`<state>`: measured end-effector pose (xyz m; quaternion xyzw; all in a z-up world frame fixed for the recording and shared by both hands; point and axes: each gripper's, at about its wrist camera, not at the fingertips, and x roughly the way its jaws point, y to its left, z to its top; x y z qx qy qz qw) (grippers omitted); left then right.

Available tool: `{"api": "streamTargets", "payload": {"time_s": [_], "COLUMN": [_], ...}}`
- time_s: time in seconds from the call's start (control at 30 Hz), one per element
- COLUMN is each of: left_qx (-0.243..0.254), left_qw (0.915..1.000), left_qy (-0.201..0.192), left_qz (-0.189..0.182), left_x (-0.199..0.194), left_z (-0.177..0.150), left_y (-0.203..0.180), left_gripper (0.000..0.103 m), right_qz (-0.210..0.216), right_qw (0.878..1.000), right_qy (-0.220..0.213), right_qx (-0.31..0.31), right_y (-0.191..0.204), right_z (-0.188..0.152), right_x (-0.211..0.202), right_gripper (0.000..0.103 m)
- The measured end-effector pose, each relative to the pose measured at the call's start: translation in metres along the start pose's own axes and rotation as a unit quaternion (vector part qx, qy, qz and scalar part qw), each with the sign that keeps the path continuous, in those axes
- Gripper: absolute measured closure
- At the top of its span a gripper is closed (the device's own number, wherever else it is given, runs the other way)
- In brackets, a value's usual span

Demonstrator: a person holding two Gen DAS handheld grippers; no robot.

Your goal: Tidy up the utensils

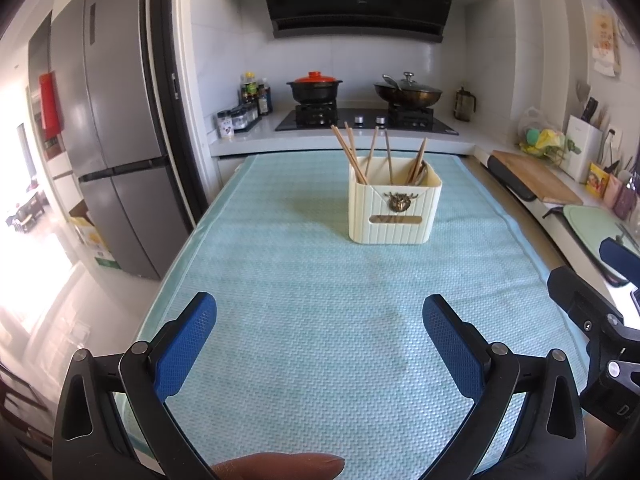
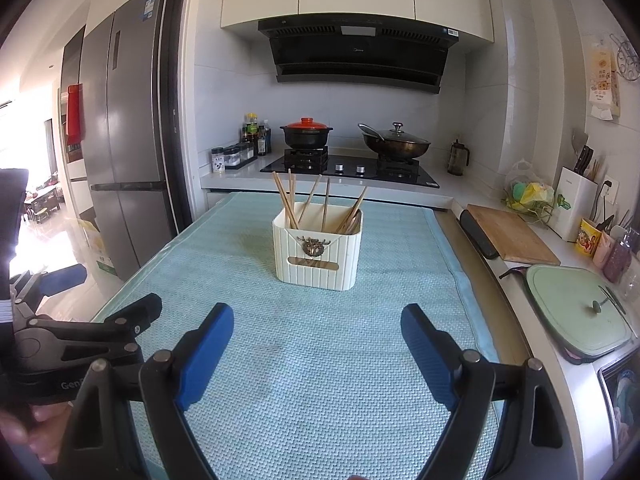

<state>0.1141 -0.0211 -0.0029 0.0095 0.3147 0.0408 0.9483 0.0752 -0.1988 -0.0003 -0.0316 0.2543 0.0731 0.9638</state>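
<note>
A cream ribbed utensil holder with a bronze emblem stands on the light blue mat; it also shows in the right wrist view. Several wooden chopsticks stand in it, with what looks like a spoon at its right side. My left gripper is open and empty, low over the mat, well short of the holder. My right gripper is open and empty, also short of the holder. The right gripper's body shows at the right edge of the left wrist view; the left gripper's body shows at the left of the right wrist view.
A fridge stands at the left. Behind the mat is a stove with a red-lidded pot and a wok. On the right counter lie a wooden cutting board and a green lid.
</note>
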Motion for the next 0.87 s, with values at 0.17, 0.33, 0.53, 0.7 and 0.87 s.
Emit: {"api": "streamTargets", "payload": {"time_s": [0.17,0.33,0.53,0.7,0.87], "left_qx": [0.000,-0.001,-0.001,-0.003,-0.003], "left_qw": [1.0000,1.0000,1.0000,1.0000,0.9999], "left_qy": [0.000,0.001,0.001,0.002,-0.011], "left_qz": [-0.001,-0.002,-0.002,-0.004,0.008], "left_x": [0.0004,0.0009,0.0008,0.0003,-0.0019], "left_z": [-0.0001,-0.0011,-0.0015,-0.0016,-0.0019], "left_y": [-0.0007,0.0004,0.0013,0.0018,0.0028], "left_gripper": [0.000,0.000,0.000,0.000,0.000], "right_qz": [0.001,0.004,0.003,0.003,0.002], "right_qw": [1.000,1.000,1.000,1.000,1.000], "right_qy": [0.001,0.002,0.002,0.003,0.005], "right_qx": [-0.001,-0.002,-0.002,-0.002,0.001], "right_y": [0.0006,0.0002,0.0015,0.0015,-0.0001], "right_z": [-0.0005,-0.0015,-0.0016,-0.0021,-0.0038], "right_x": [0.0007,-0.0001,0.0004,0.0005,0.0010], "right_gripper": [0.016,0.016,0.016,0.016,0.016]}}
